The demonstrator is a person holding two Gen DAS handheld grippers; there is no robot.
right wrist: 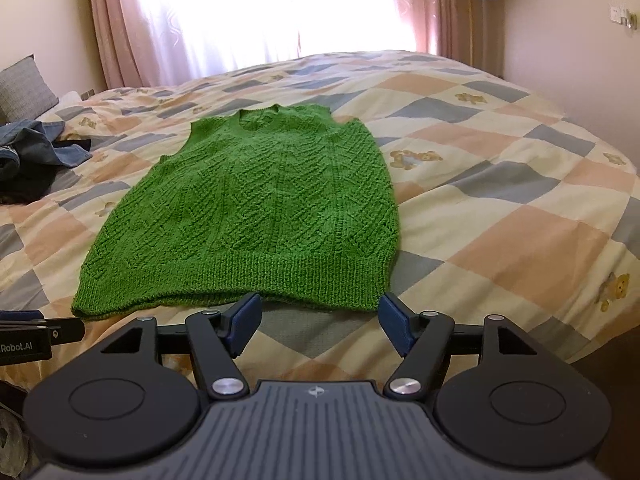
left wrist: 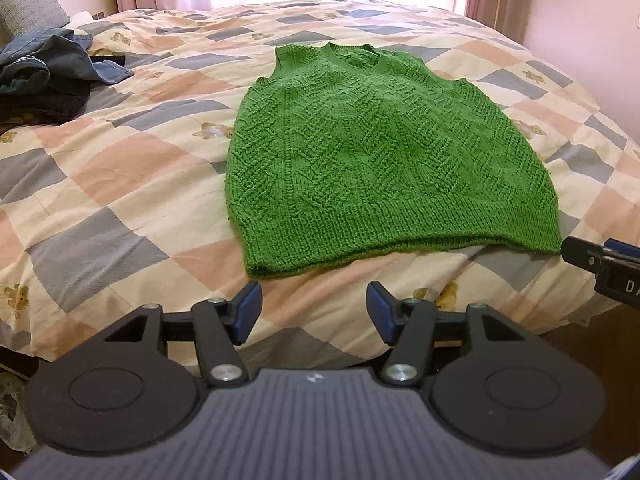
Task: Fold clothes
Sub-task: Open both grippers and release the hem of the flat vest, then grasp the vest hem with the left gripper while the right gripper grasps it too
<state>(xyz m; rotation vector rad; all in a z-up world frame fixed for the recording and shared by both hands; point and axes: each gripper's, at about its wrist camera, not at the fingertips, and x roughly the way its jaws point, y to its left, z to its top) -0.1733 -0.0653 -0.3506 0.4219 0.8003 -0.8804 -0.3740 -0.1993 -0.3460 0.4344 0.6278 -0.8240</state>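
Note:
A green knitted sleeveless vest (left wrist: 372, 148) (right wrist: 256, 204) lies flat on the bed, neck away from me, ribbed hem nearest. My left gripper (left wrist: 314, 312) hovers open just short of the hem's left part, nothing between its blue pads. My right gripper (right wrist: 320, 326) is open too, its fingertips close to the hem's right corner, with the bedspread showing between them. The right gripper's tip (left wrist: 580, 254) shows at the right edge of the left wrist view, and the left gripper's tip (right wrist: 52, 334) at the left edge of the right wrist view.
The bed carries a checked quilt (left wrist: 120, 184) (right wrist: 500, 208) of peach, grey and cream with bear prints. A heap of dark blue clothes (left wrist: 48, 72) (right wrist: 36, 152) lies at the far left beside a grey pillow (left wrist: 28, 4). Pink curtains (right wrist: 116, 20) hang behind.

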